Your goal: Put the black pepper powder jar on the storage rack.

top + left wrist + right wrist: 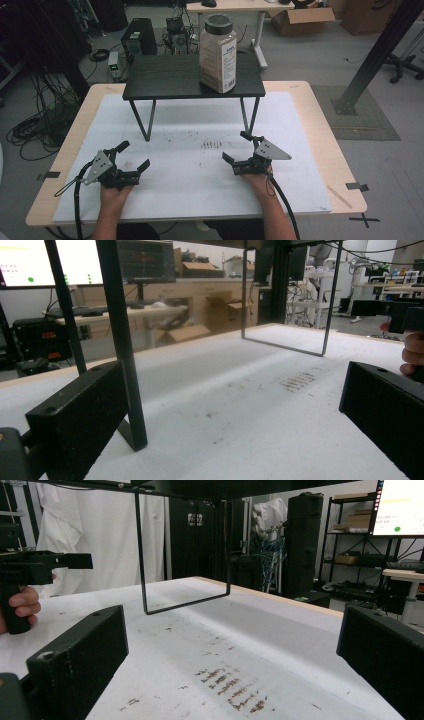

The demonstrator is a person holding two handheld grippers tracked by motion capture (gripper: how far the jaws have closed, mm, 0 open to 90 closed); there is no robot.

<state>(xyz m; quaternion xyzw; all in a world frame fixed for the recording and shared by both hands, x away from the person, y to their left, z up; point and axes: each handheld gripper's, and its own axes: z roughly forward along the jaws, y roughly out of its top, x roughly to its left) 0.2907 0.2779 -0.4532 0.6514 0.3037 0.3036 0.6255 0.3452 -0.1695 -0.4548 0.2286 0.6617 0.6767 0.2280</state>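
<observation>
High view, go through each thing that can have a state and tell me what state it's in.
Left tool: open, holding nothing, low over the white mat.
Right tool: open, holding nothing, low over the mat.
Clear plastic jar of tan granules: upright, dark lid on, standing on the shelf.
Small black shelf on thin metal legs: upright on the mat.
White mat: flat, marked with dark smudges.

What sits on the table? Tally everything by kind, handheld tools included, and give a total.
Black two-jaw handheld tools: 2, the left tool and the right tool, both open
Low black stand with thin metal legs: 1
Tall clear plastic jar with a dark lid and brown contents, on the stand: 1
White mat covering the wooden table: 1
Total: 5
</observation>
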